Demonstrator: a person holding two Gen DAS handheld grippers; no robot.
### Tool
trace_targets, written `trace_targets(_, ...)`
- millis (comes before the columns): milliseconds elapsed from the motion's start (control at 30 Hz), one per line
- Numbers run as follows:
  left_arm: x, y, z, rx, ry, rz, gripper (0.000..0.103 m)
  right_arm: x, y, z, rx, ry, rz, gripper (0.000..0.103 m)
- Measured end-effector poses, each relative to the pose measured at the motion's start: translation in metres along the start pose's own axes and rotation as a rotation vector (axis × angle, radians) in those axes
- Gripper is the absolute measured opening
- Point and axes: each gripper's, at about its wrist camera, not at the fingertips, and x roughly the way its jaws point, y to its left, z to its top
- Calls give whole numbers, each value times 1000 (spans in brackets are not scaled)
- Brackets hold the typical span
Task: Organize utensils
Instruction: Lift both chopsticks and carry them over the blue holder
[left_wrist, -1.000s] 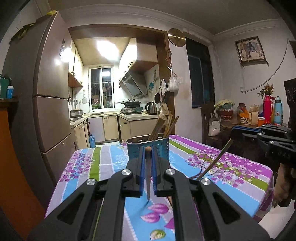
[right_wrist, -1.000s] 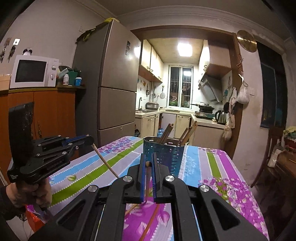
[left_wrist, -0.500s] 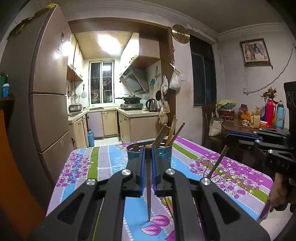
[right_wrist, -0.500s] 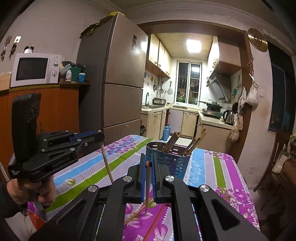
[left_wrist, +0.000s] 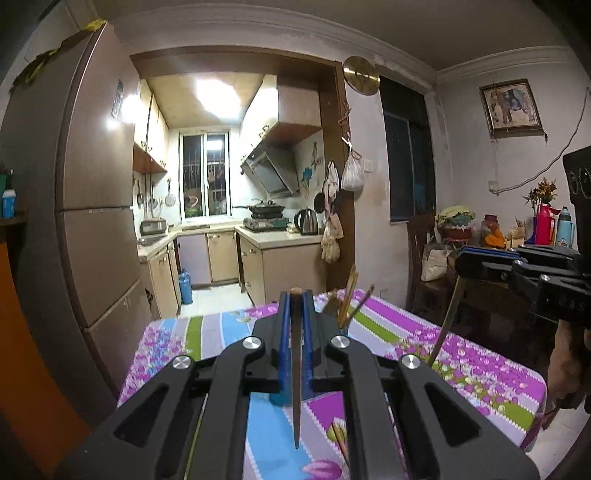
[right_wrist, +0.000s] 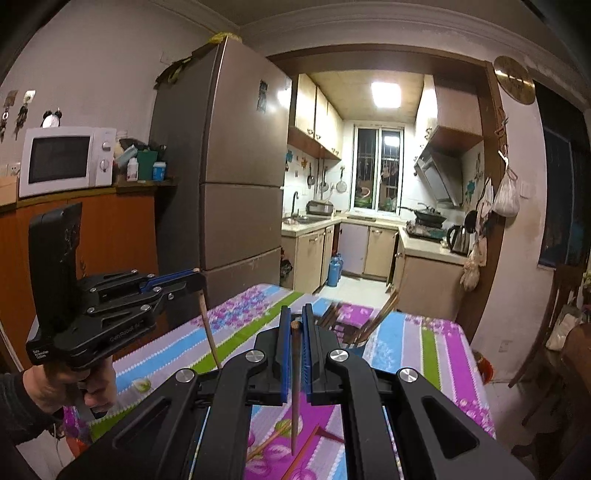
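Observation:
My left gripper (left_wrist: 294, 295) is shut on a brown chopstick (left_wrist: 296, 387) that hangs down between the blue pads. It also shows in the right wrist view (right_wrist: 197, 282), high above the table. My right gripper (right_wrist: 294, 325) is shut on another chopstick (right_wrist: 294, 391); it shows at the right of the left wrist view (left_wrist: 460, 264) with its chopstick (left_wrist: 445, 325) hanging. The blue utensil holder (right_wrist: 354, 341) with several chopsticks stands mid-table, mostly hidden behind my fingers in both views. Loose chopsticks (right_wrist: 273, 439) lie on the cloth below.
The table has a striped floral cloth (left_wrist: 461, 354). A tall fridge (right_wrist: 229, 177) stands to the left, with a microwave (right_wrist: 62, 160) on a wooden cabinet. A chair (left_wrist: 424, 251) and a cluttered side table (left_wrist: 491, 236) are to the right. The kitchen lies beyond.
Both grippers have risen with their chopsticks, so the holder now sits lower and is mostly hidden behind the fingers. The chopsticks now hang closer to vertical.

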Motion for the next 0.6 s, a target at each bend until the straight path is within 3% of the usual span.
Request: trace_targets(600,50,16,111,-33,-99,50,5,32,-73,146,4,-167,-45,7)
